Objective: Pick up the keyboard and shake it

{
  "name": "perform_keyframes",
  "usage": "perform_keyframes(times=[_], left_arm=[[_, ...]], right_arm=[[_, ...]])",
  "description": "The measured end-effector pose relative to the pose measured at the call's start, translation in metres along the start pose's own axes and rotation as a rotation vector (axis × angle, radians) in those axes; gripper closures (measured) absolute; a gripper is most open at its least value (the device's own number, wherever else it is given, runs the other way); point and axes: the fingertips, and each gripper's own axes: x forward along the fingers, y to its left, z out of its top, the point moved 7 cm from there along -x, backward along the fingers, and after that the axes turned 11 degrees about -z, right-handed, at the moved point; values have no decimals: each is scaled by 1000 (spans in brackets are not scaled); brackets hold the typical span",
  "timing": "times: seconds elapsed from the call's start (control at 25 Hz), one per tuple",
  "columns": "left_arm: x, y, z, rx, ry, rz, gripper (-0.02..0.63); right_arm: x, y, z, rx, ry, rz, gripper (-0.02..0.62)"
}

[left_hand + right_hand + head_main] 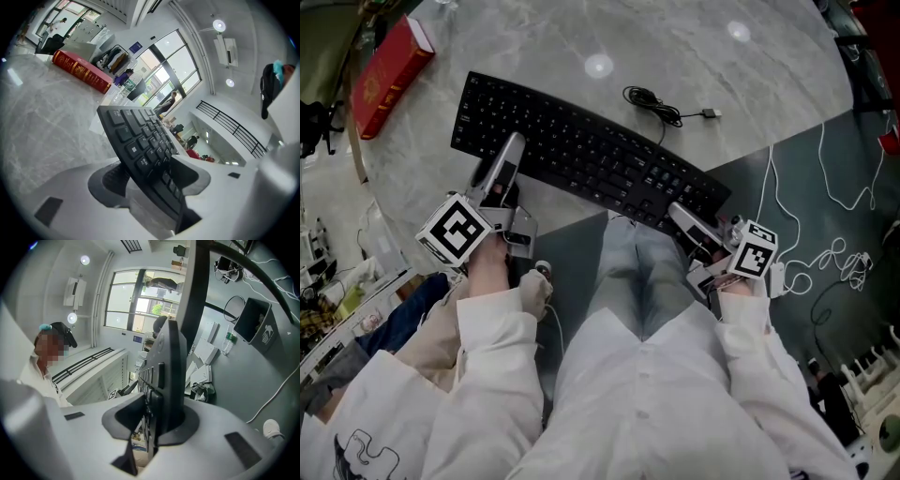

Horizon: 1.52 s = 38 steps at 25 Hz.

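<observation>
Claws are pinching the keyboard (pixel 581 155) from its near side. The left claw (pixel 150 183) is gripping the front edge near the left end, with dark ribbed pads pressing on the keys and the underside. The right claw (pixel 159 418) is biting the front right corner. This flat black plastic slab is stretching along the near edge of the round, glossy, grey-veined marble surface (pixel 741 75), its right end jutting past the rim. A coiled black cable (pixel 654 103) is lying just behind it. A red hardback book (pixel 386 75) is sitting at the far-left edge.
</observation>
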Motion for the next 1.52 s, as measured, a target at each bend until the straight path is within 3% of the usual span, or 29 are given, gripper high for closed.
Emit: perform_keyframes(times=[0.16, 0.96, 1.24, 1.52], left_arm=[[0, -1, -2, -5, -5, 16, 341], [-24, 2, -1, 155, 10, 132, 308], [-42, 3, -7, 130, -2, 128, 308], [-40, -3, -6, 160, 5, 113, 308]], right_arm=[[0, -1, -1, 9, -8, 6, 499], [-2, 2, -4, 46, -63, 15, 500], [-3, 8, -4, 51, -81, 34, 499], [-3, 8, -5, 58, -106, 45, 500]])
